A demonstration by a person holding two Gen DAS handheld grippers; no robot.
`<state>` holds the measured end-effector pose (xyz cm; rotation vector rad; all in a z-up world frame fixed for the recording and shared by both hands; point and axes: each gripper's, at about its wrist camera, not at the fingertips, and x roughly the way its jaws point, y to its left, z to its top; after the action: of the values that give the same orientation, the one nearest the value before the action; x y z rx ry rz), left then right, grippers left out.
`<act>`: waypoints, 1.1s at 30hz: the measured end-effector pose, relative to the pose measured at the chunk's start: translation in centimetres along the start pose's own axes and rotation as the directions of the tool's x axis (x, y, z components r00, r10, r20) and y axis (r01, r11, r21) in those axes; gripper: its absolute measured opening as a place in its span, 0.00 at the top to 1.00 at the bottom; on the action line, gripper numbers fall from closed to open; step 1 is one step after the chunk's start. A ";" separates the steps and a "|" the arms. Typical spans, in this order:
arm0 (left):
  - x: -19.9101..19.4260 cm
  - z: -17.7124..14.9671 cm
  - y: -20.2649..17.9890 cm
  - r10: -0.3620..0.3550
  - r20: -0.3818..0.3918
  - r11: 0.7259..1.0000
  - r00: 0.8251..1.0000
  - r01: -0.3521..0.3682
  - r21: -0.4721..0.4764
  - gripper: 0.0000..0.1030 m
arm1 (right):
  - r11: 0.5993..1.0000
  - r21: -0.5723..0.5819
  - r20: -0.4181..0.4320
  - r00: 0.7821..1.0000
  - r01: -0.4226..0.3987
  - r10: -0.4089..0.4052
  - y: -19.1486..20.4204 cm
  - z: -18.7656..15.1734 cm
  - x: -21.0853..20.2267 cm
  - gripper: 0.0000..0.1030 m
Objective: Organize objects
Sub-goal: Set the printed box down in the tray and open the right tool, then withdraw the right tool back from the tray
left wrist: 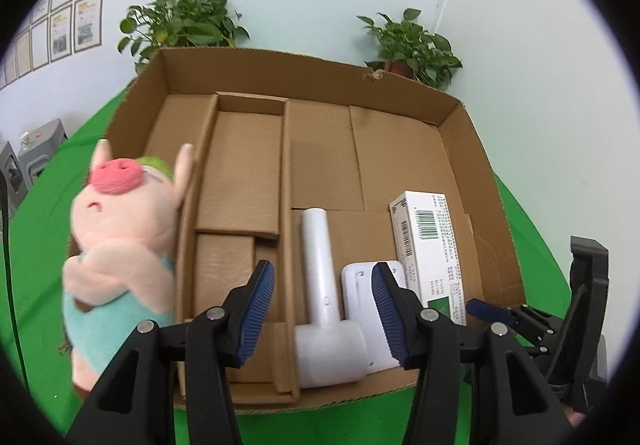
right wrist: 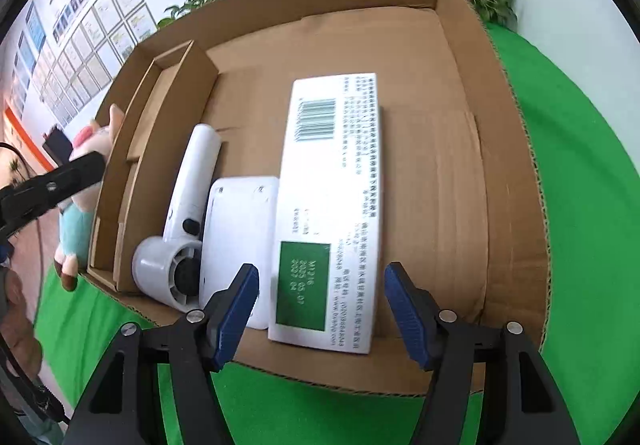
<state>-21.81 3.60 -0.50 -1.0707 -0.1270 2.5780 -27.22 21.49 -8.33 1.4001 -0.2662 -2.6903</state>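
An open cardboard box (left wrist: 480, 181) with dividers sits on a green cloth. Its near right part holds a white hair dryer (left wrist: 320, 269), a flat white device (left wrist: 356, 281) and a white-and-green carton (left wrist: 430, 241). A pink pig plush (left wrist: 116, 241) leans on the outside of the box's left wall. My left gripper (left wrist: 322, 285) is open above the dryer, gripping nothing. My right gripper (right wrist: 322, 277) is open and straddles the carton (right wrist: 332, 185), its pads clear of the carton's sides. In the right wrist view, the dryer (right wrist: 188, 197) and the device (right wrist: 240, 229) lie left of the carton.
Two potted plants (left wrist: 184, 25) (left wrist: 412, 45) stand behind the box by a pale wall with framed papers (left wrist: 76, 25). Green cloth (right wrist: 580, 205) spreads around the box (right wrist: 512, 173). Grey stools (left wrist: 36, 149) stand at far left. A hand (right wrist: 16, 325) shows at the left edge.
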 end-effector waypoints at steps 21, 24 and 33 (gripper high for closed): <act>-2.6 -8.6 0.2 0.299 0.285 0.943 0.911 -0.329 0.059 0.17 | 0.981 -0.031 0.513 0.846 0.190 -0.147 5.4 -9.1 -8.1 0.00; -1.7 -9.0 0.9 0.283 0.281 0.954 0.917 -0.299 0.017 0.17 | 0.981 -0.026 0.482 0.862 0.192 -0.156 5.6 -9.5 -6.5 0.00; 1.7 -9.6 1.0 0.292 0.201 0.951 0.935 -0.307 0.046 0.17 | 0.976 -0.029 0.435 0.882 0.217 -0.183 6.3 -8.9 -3.2 0.00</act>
<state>-16.47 2.79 -8.61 -0.8678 0.0971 2.9309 -18.00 14.86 -9.51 0.8341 -0.0458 -3.1230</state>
